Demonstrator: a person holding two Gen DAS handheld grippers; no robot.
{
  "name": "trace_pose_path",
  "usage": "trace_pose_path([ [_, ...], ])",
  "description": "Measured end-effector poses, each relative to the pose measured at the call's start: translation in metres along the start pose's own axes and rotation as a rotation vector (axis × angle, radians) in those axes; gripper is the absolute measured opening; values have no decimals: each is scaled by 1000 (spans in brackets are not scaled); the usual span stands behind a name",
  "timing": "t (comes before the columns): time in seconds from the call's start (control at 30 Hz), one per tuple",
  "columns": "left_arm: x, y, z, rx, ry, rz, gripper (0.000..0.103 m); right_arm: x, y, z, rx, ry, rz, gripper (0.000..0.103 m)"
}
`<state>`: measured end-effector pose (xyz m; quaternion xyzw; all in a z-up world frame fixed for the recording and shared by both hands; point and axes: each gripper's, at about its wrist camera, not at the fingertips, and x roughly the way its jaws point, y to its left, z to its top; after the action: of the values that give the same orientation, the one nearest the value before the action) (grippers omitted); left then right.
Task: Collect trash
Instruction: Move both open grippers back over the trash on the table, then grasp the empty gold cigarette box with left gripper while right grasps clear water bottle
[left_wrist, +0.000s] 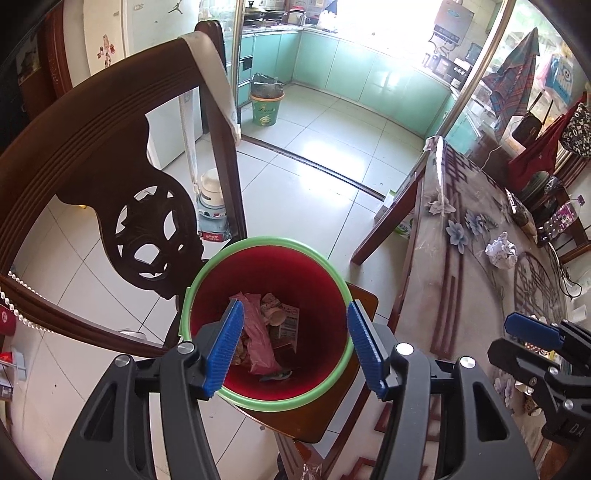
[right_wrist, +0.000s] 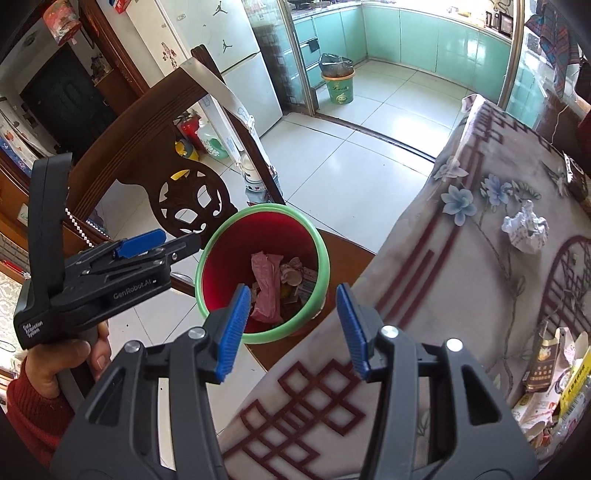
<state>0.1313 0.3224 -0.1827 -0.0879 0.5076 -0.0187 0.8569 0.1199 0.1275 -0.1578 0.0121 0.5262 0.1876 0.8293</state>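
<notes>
Both grippers, left (left_wrist: 295, 347) and right (right_wrist: 291, 328), hang over the bin (left_wrist: 236, 397), jaws parted and empty. Scraps lie inside. A paper ball (right_wrist: 526, 230) waits on the counter (right_wrist: 424, 288).

1. The bin (left_wrist: 266, 332) looks like smooth plastic, red inside with a green rim.
2. The chair (left_wrist: 92, 155) is dark, carved, polished wood.
3. The table (right_wrist: 461, 258) wears a glossy flowered cover.
4. The paper ball (right_wrist: 526, 229) is crumpled.
5. The floor (left_wrist: 314, 177) is shiny tile.

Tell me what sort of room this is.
Most likely a home dining area opening onto a kitchen: a carved wooden chair beside a table with a flowered cloth, a fridge, and green kitchen cabinets beyond the doorway.
</notes>
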Motion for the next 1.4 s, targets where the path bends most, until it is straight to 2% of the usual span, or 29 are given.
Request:
trace_pose_path([
  [0.27,-3,-32,-11,74,16,-50,56,-28,-22,-30,71,-28,-43,47],
  [0.5,1,-86,-19,176,41,-123,56,-57,-67,-65,188,-49,-132,47],
  [0.73,0,-156,-31,275,50,-194,56,-96,-137,-108,340,-70,-231,47],
  [1.0,3,-239,-64,365,112,-261,56,-141,-242,-163,543,-105,-365,47],
  [1.1,4,-265,-73,389,127,-279,56,-150,-282,-184,641,-120,-411,53],
  [1.27,18,-306,-84,399,162,-290,56,-143,-332,-209,738,-82,-426,53],
  [1.4,27,-334,-88,411,182,-300,56,-127,-355,-225,796,-45,-370,54],
])
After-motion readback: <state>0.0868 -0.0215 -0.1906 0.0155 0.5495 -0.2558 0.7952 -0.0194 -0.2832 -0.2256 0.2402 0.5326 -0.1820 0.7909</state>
